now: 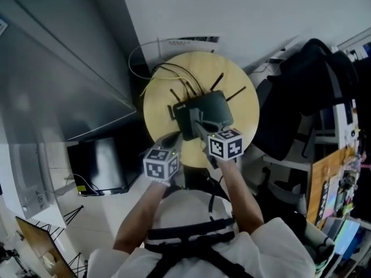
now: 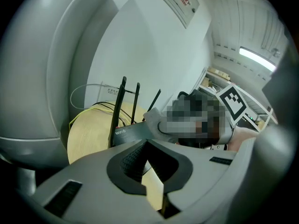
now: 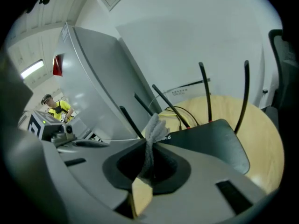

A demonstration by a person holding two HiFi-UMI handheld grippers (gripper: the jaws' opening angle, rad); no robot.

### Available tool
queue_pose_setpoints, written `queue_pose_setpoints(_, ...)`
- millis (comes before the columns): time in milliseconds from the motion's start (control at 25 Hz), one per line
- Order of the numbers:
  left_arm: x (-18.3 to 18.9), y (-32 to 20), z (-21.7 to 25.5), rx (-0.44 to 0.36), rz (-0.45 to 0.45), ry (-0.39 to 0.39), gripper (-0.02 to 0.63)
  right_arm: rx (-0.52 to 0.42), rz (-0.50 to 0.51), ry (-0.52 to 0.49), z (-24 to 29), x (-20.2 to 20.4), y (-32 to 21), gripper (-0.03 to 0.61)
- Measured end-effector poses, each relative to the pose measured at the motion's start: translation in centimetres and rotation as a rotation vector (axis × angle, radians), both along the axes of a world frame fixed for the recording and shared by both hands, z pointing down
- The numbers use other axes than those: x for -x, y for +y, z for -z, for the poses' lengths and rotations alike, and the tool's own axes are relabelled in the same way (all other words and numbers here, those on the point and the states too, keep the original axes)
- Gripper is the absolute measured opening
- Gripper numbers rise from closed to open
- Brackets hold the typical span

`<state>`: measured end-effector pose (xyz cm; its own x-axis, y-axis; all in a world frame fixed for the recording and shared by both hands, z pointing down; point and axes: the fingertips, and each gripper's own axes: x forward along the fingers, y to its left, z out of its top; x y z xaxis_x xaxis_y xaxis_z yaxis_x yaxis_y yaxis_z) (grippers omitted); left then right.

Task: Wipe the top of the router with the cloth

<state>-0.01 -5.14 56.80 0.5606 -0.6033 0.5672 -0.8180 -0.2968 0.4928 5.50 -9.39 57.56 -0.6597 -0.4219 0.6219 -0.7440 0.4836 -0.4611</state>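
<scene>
Right tongs (image 3: 148,161) pinched shut on grey cloth (image 3: 154,127), at near edge of black router (image 3: 210,143) on round wooden desk (image 3: 262,139); left tongs (image 2: 145,166) closed, empty.

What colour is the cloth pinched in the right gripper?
Light grey; the cloth shows best in the right gripper view.

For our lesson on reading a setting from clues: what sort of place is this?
Probably an office or workroom. A Wi-Fi router with cables sits on a small round wooden table, a dark chair stands beside it, and cluttered shelves fill the right edge.
</scene>
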Motion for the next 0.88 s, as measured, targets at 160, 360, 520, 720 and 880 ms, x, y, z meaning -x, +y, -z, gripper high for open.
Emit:
queue_pose_setpoints(160,0.5,-1.0,-1.5,0.027,0.043,-0.010,-0.011,0.036,0.068,0.034,-2.9,1.7,-1.5,0.037)
queue_pose_setpoints(360,1.7,-1.7,-2.6,0.054,0.092,-0.018,-0.011,0.080,0.128,0.080,-6.0,4.0,-3.1,0.037)
queue_pose_setpoints(520,2.2,-1.7,-3.0,0.071,0.120,-0.018,-0.011,0.106,0.175,0.139,-7.9,5.1,-4.1,0.037)
queue_pose_setpoints(720,2.7,-1.8,-3.5,0.088,0.149,-0.013,-0.011,0.167,0.223,0.172,-9.7,6.3,-4.3,0.037)
queue_pose_setpoints(880,2.9,-1.8,-3.7,0.094,0.161,-0.009,-0.011,0.191,0.245,0.195,-10.4,6.9,-4.3,0.037)
